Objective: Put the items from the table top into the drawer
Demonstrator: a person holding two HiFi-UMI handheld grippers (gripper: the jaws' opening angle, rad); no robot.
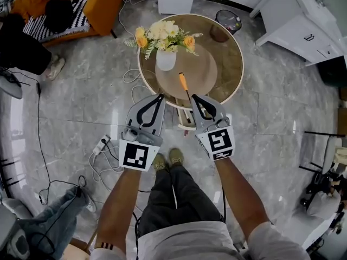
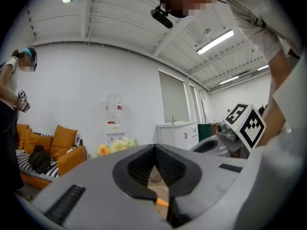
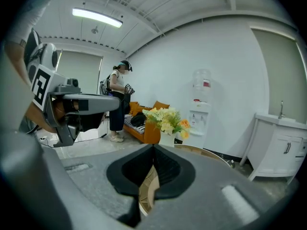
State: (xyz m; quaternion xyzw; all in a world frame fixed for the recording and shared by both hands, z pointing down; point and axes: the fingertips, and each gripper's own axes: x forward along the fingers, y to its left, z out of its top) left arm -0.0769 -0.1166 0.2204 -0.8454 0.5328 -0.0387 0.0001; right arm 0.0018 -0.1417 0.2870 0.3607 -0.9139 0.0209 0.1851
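A round wooden table (image 1: 230, 64) stands in front of me. On it are a white vase of yellow flowers (image 1: 165, 42) and an orange-handled screwdriver (image 1: 184, 84) that points toward me. My left gripper (image 1: 161, 96) is shut and empty at the table's near edge, just left of the screwdriver's tip. My right gripper (image 1: 193, 97) is shut and empty just right of that tip. In the left gripper view the closed jaws (image 2: 154, 150) leave a slit that shows a bit of orange (image 2: 162, 201). In the right gripper view the gripper (image 3: 153, 150) points at the flowers (image 3: 165, 120).
A white part under the table's near edge (image 1: 183, 118) is half hidden. A power strip and cables (image 1: 100, 145) lie on the floor at the left. An orange sofa (image 1: 103, 4), a bin (image 1: 227, 21) and white cabinets (image 1: 303, 28) ring the room. A person (image 3: 116, 102) stands by the sofa.
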